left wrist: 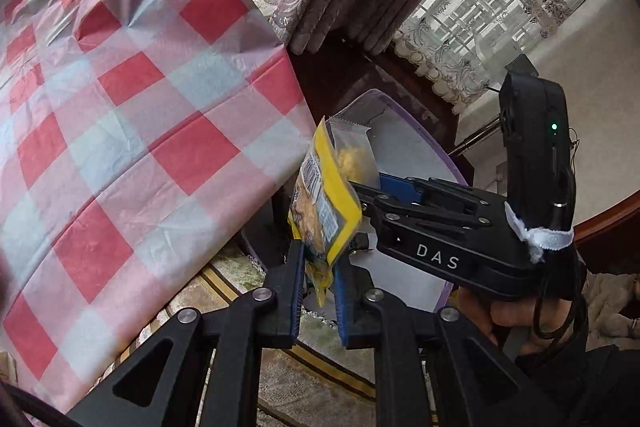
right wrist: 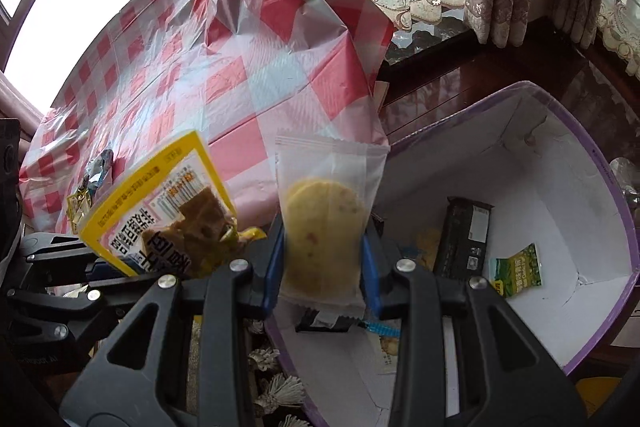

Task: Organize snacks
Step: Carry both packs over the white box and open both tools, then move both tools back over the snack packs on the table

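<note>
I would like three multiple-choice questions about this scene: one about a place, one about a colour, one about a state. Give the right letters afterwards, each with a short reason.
1. Where does the green packet lie?
A. inside the purple-rimmed box
B. on the checked tablecloth
C. on the windowsill

2. What is the main colour of the packet held by the left gripper?
A. green
B. yellow
C. black

3. What is the state of the right gripper?
A. open and empty
B. shut on nothing
C. shut on a clear-wrapped cookie

Answers:
1. A: it rests on the white floor of the purple-rimmed box.
2. B: the yellow packet sits between its fingers.
3. C: the clear-wrapped cookie is clamped between the blue pads.
</note>
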